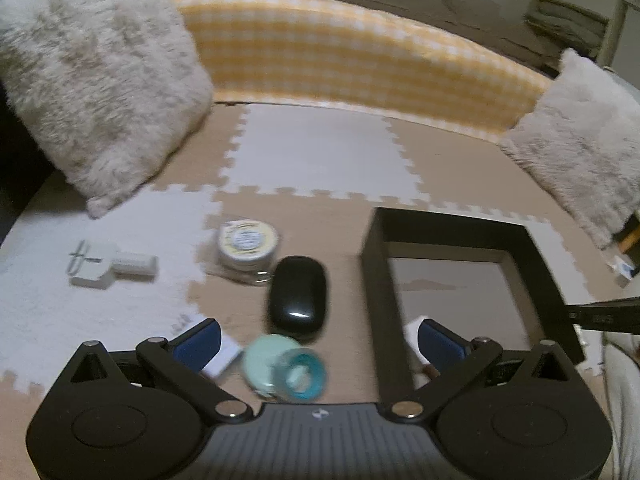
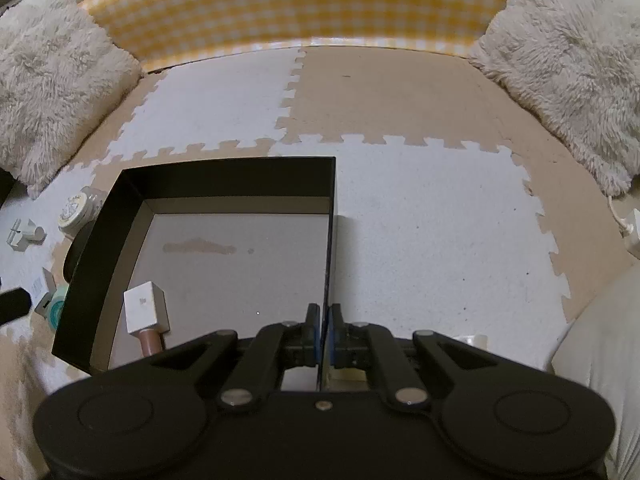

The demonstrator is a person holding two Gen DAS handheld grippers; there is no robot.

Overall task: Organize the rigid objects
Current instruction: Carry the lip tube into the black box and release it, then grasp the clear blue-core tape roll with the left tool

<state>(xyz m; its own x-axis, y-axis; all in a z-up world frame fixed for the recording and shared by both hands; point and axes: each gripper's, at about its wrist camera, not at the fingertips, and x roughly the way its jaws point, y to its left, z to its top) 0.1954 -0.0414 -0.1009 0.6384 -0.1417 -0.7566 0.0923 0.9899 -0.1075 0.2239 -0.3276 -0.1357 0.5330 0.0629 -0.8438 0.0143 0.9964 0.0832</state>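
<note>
A black open box (image 1: 448,240) sits on the foam mat; it also shows in the right wrist view (image 2: 224,180). My right gripper (image 2: 325,320) is shut on the box's right wall. Inside the box lies a white block with a pink cylinder (image 2: 146,314). My left gripper (image 1: 318,340) is open, left of the box. Between its fingers lies a mint-teal bottle (image 1: 286,368). Beyond it are a black mouse (image 1: 298,296), a round jar (image 1: 247,250), and a white adapter (image 1: 112,266). A small white box (image 1: 222,356) lies by the left finger.
Puzzle foam mat (image 2: 420,220) in beige and white covers the floor. Fluffy pillows stand left (image 1: 92,80) and right (image 2: 572,52). A yellow checked bolster (image 1: 360,60) runs along the back. A white plug (image 2: 634,232) lies at the far right.
</note>
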